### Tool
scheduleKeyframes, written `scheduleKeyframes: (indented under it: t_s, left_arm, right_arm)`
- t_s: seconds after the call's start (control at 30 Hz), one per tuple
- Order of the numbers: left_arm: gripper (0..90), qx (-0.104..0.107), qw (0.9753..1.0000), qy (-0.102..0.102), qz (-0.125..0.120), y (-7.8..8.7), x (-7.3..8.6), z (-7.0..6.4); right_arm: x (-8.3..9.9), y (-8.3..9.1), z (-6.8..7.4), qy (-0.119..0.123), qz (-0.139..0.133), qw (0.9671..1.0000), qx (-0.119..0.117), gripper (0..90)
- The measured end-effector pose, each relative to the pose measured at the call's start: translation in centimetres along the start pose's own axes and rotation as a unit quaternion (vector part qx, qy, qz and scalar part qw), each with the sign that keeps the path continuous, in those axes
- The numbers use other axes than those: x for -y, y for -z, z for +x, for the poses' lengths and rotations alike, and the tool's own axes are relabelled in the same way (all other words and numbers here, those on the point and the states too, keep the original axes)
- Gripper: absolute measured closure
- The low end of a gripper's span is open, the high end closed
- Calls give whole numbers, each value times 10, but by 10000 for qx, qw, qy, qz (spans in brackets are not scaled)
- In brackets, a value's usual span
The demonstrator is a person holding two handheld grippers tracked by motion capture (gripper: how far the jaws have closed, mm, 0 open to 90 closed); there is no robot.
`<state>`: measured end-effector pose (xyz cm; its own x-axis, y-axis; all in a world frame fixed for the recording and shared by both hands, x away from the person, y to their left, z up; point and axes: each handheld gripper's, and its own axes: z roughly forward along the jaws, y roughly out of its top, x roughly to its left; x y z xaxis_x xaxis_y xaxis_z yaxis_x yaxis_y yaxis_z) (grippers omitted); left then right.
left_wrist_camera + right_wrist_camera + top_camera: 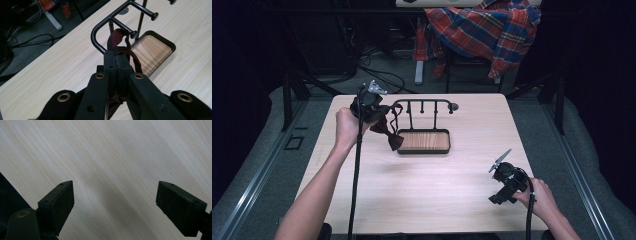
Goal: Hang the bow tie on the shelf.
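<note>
Plaid shirt (484, 27) cut off by top edge in high view. Bow tie (121, 47) lower part hidden behind left gripper (117, 63) jaws. Rack (117, 18) far pegs cut off.

You have two grippers in play: the left gripper (373, 107) and the right gripper (506, 185); each is carried by one hand, so count two hands, the left hand (346, 127) and the right hand (539, 198); one dark red bow tie (391, 136) is in front of you; one black metal rack (423, 106) stands on one wooden tray (424, 142); on that rack you can count three pegs along the bar; all of it sits on one light wooden table (427, 185); behind the table you have one plaid shirt (484, 30).
</note>
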<state>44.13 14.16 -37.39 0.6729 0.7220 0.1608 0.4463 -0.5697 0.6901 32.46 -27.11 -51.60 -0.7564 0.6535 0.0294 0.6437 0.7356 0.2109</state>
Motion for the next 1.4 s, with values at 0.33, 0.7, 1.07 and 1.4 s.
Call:
scheduleKeyframes:
  t_s: [0.33,0.7,1.07,1.4]
  left_arm:
    - [892,-39,9997,117,186,-20,-7,10]
    - [891,-142,9988,341,318,-38,-6,25]
    - [888,-117,9978,504,413,-50,-2,33]
    - [874,-64,9965,569,603,-63,6,34]
  right_arm:
    - [0,0,0,-5,4,10000,-9,147]
    - [0,-1,-1,-14,2,10000,-52,147]
    - [0,-1,-1,-13,2,10000,-62,147]
    - [0,-1,0,0,-18,10000,-48,147]
